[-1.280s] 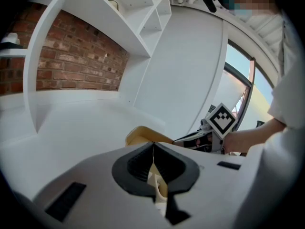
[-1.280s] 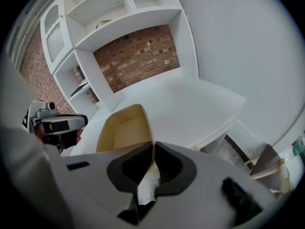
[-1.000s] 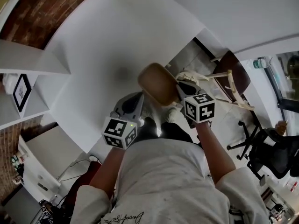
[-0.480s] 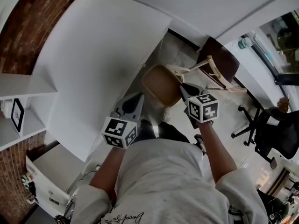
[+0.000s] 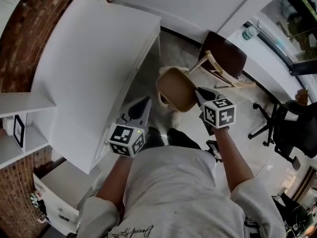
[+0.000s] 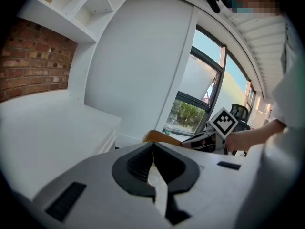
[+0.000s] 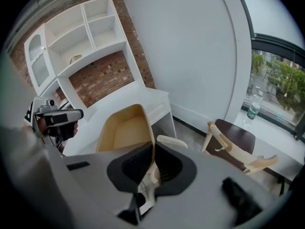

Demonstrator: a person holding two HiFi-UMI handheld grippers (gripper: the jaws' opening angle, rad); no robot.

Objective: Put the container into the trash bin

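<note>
White desk (image 5: 84,73) fills the head view's left; a wooden chair (image 5: 225,58) stands off its right edge. The brown container (image 5: 176,89) hangs between them, above the floor. Only the right gripper view shows its interior: bare tan walls, with the right gripper (image 7: 151,149) clamped on the rim. The left gripper (image 6: 153,146) is closed and empty, beside the desk's right edge, apart from the container.

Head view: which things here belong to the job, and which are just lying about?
Part of the job:
- brown container
- right claw, shut on the container's rim

Just lying about:
- white desk
- wooden chair
- water bottle
- office chair
</note>
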